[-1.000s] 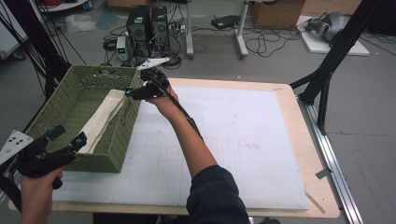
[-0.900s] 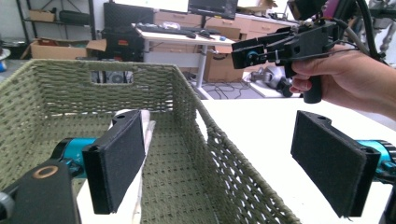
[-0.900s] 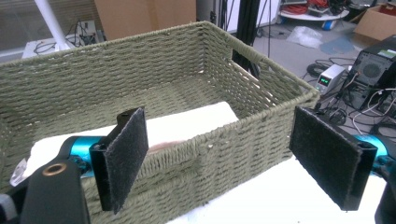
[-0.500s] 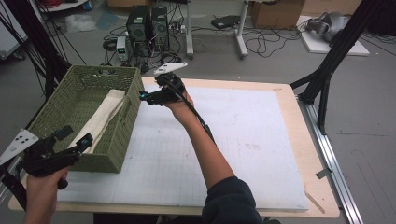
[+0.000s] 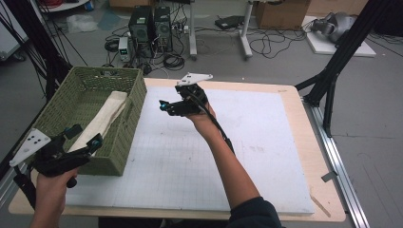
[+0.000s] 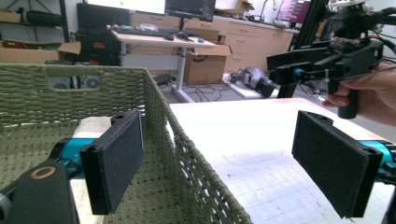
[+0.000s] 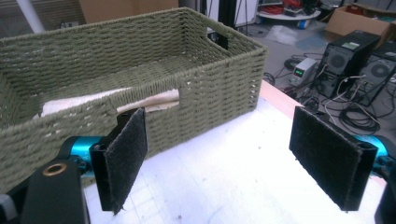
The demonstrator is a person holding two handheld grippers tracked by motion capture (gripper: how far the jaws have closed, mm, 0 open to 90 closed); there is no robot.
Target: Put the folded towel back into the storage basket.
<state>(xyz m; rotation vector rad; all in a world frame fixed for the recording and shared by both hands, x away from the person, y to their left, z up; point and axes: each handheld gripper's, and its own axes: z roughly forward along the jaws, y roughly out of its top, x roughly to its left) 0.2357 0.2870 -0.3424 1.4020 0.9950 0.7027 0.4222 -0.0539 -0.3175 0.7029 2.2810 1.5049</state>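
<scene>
A green woven basket stands on the left of the white mat, with a cream folded cloth lying along its inside. My right gripper hovers above the mat just right of the basket, jaws open and empty. In the right gripper view the gripper faces the basket's wall, and the cloth shows through the handle slot. My left gripper is open at the basket's near corner. Seen from the left gripper, one jaw sits over the basket and the other over the mat.
The mat covers most of a wooden table. Computer towers and loose cables lie on the floor beyond the far edge. Black frame legs stand at the table's right. The right hand's gripper shows far off in the left gripper view.
My right gripper has drawn back to the right, from over the basket's far right rim to above the mat, empty. The cloth stays in the basket. The left gripper has barely moved.
</scene>
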